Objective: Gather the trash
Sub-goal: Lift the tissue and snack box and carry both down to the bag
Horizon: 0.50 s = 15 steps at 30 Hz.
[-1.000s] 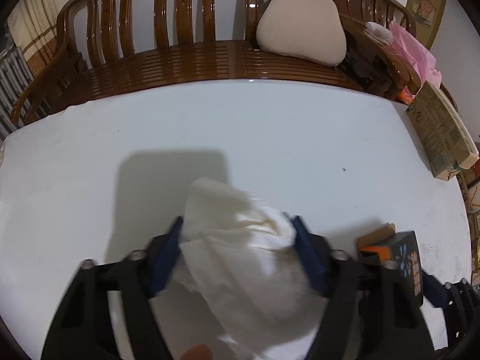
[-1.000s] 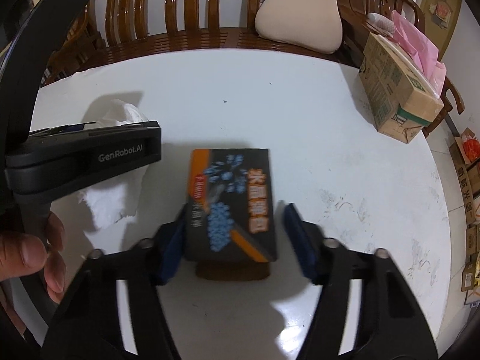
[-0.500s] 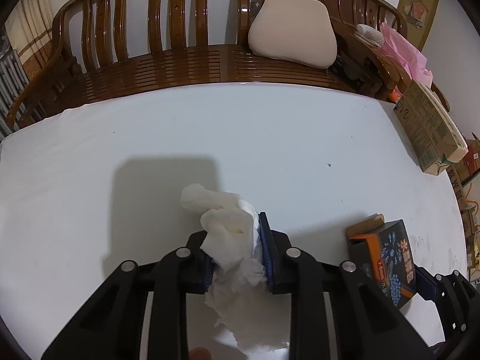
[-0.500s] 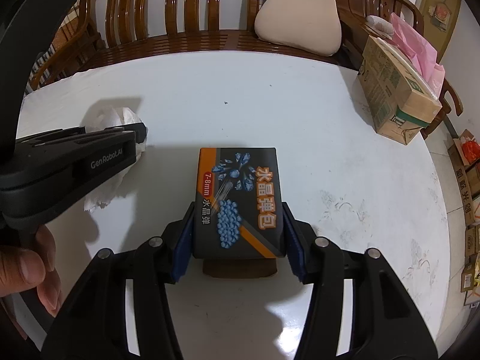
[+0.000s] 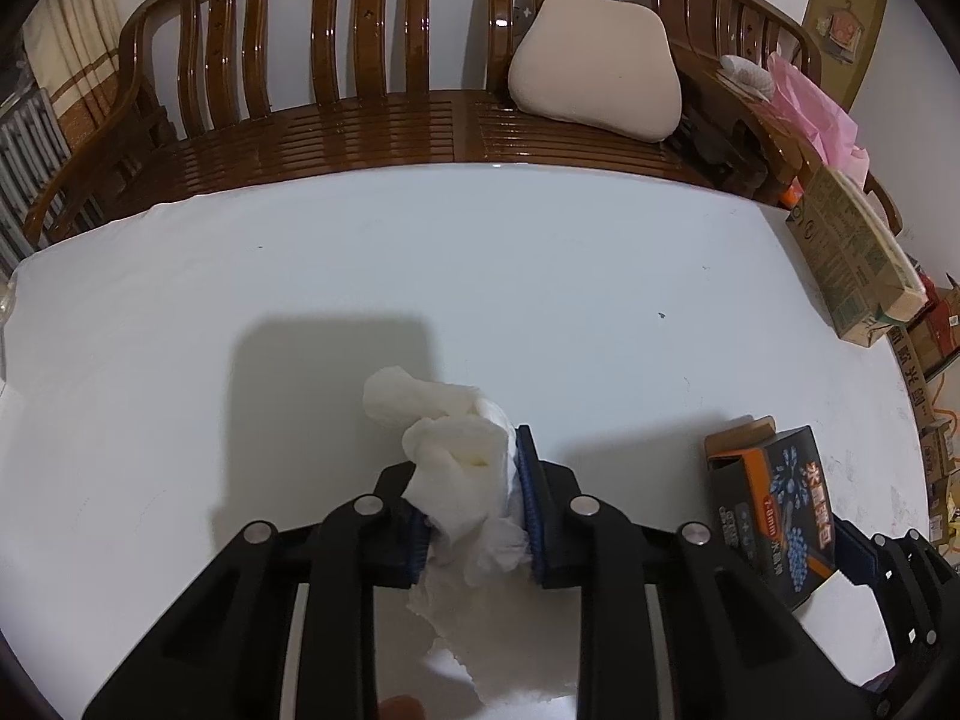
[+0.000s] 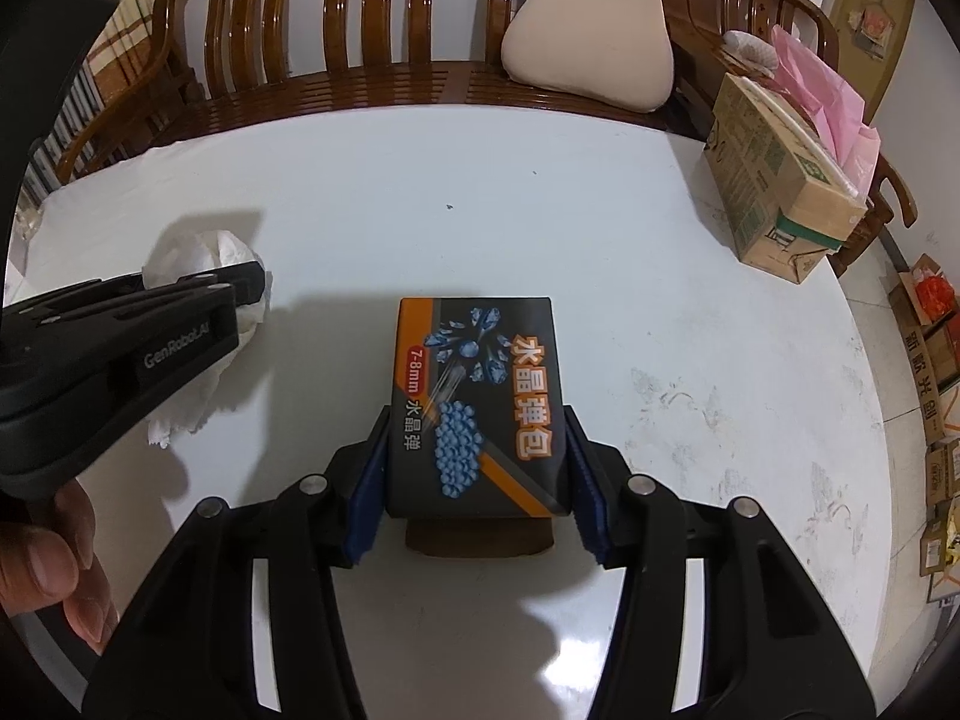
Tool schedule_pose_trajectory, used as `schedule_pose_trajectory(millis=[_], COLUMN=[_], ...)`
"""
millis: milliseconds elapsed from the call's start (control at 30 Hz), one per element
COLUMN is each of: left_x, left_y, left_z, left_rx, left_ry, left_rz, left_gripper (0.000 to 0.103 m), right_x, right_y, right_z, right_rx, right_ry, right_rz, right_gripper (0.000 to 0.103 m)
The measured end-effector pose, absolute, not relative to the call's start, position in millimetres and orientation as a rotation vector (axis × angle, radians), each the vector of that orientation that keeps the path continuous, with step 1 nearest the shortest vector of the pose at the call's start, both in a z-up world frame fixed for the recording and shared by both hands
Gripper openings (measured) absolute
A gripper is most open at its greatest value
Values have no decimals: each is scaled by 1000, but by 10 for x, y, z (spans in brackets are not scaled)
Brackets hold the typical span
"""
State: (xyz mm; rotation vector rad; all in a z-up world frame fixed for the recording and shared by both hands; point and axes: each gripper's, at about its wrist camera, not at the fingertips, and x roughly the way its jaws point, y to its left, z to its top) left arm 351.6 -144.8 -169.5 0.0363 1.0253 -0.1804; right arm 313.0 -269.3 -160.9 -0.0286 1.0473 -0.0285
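My left gripper (image 5: 471, 483) is shut on a crumpled white paper towel (image 5: 456, 456) and holds it just above the white table (image 5: 480, 252). The towel also shows in the right wrist view (image 6: 204, 258), to the left, behind the left gripper's body (image 6: 120, 336). My right gripper (image 6: 477, 468) is shut on a black and orange cardboard box (image 6: 477, 396) with blue beads printed on it, squeezed by its two sides. The same box shows at the lower right of the left wrist view (image 5: 774, 510).
A wooden bench (image 5: 360, 138) with a beige cushion (image 5: 594, 66) stands behind the table. A brown cardboard carton (image 6: 774, 180) sits at the table's right edge, with pink paper (image 6: 822, 96) behind it. More boxes (image 6: 936, 348) lie on the floor at the right.
Both grippers closed: the left onto the paper towel, bunching it, and the right onto the box. Both things have risen slightly off the table.
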Motion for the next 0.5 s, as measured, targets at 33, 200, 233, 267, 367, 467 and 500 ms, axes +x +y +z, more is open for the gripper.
schedule_pose_trajectory(millis=[33, 200, 233, 267, 367, 467, 500], left_x=[3488, 3327, 3284, 3245, 3128, 2994, 2950], left_y=[-1427, -1354, -1335, -1320, -1285, -1255, -1248], left_z=[-1661, -1493, -1453, -1420, -1324, -1230, -1197], left_rx=[34, 41, 41, 41, 47, 49, 54], left_ry=[1019, 985, 979, 975, 964, 948, 941], left_rz=[-181, -188, -192, -195, -197, -202, -201], left_gripper=[24, 24, 24, 24, 24, 24, 24], right_x=[3101, 2937, 2908, 2858, 2740, 2630, 2588], right_y=[-2697, -2707, -2708, -2702, -2699, -2695, -2696], right_z=[-1568, -1356, -1315, -1252, -1118, -991, -946], right_rx=[-26, -15, -13, -16, -13, -17, -18], right_ry=[1038, 1003, 997, 984, 967, 948, 940], right_rz=[-28, -13, -10, -10, -4, -1, -2], right_gripper=[50, 50, 50, 50, 50, 50, 50])
